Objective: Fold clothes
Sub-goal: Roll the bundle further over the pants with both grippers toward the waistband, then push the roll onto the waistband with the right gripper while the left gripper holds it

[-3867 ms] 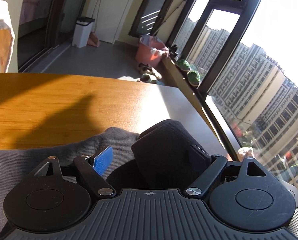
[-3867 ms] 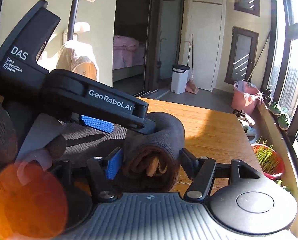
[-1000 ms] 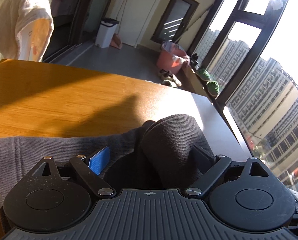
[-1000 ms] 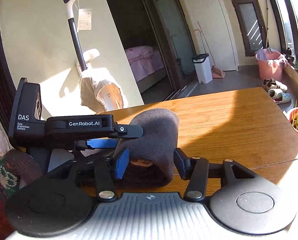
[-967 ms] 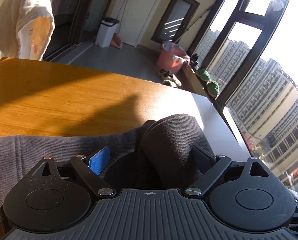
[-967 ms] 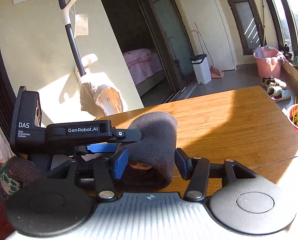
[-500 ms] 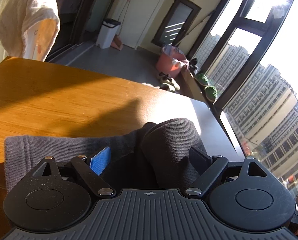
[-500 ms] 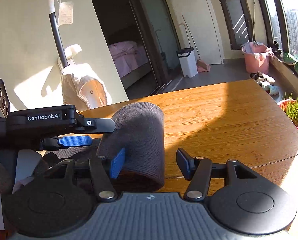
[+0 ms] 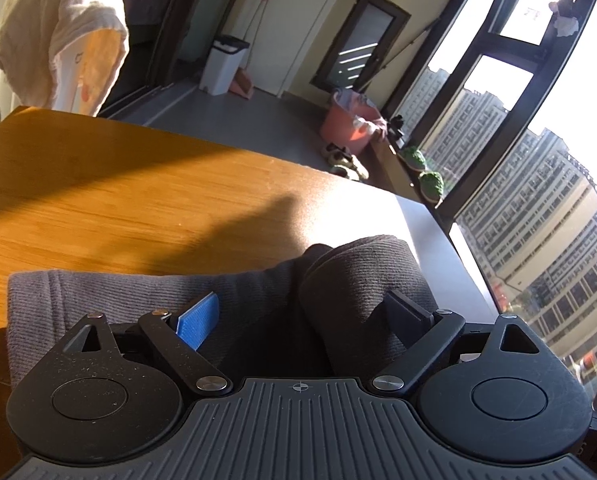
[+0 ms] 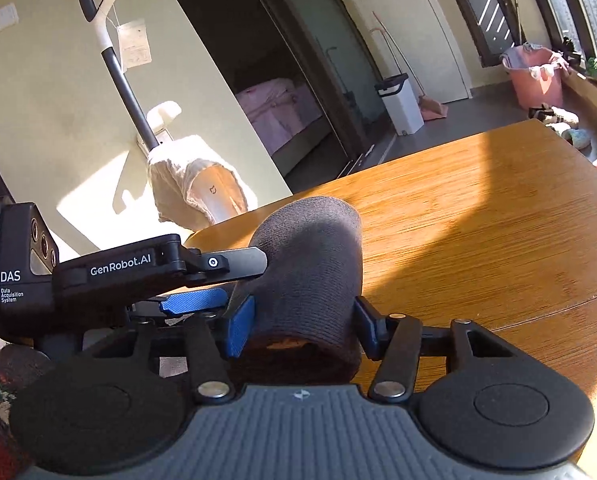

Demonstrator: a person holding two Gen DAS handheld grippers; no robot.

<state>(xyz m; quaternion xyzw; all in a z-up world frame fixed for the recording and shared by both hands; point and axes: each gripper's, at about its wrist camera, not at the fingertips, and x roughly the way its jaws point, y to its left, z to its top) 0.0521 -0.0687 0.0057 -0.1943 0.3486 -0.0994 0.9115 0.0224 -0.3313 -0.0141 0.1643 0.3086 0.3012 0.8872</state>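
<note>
A dark grey knit garment (image 9: 118,292) lies on the wooden table (image 9: 138,200), one end turned up into a thick rolled fold (image 9: 362,272). My left gripper (image 9: 302,316) is over the cloth with its jaws wide and opening. The roll leans on its right finger, and the blue pad (image 9: 198,322) stays apart on the flat cloth. In the right wrist view the same roll (image 10: 310,264) sits between the jaws of my right gripper (image 10: 302,330), which are closing, with both pads against its sides. The left gripper (image 10: 234,280) reaches in from the left beside the roll.
A cream cloth (image 10: 194,184) hangs on a stick vacuum (image 10: 102,8) behind the table's far left corner. On the floor beyond are a white bin (image 9: 224,64) and a pink bucket (image 9: 346,124). Tall windows run along the right, past the table edge (image 9: 438,232).
The right gripper's jaws have narrowed onto the roll, and the gap at its right pad is gone. It has shifted a little. The left gripper has barely moved.
</note>
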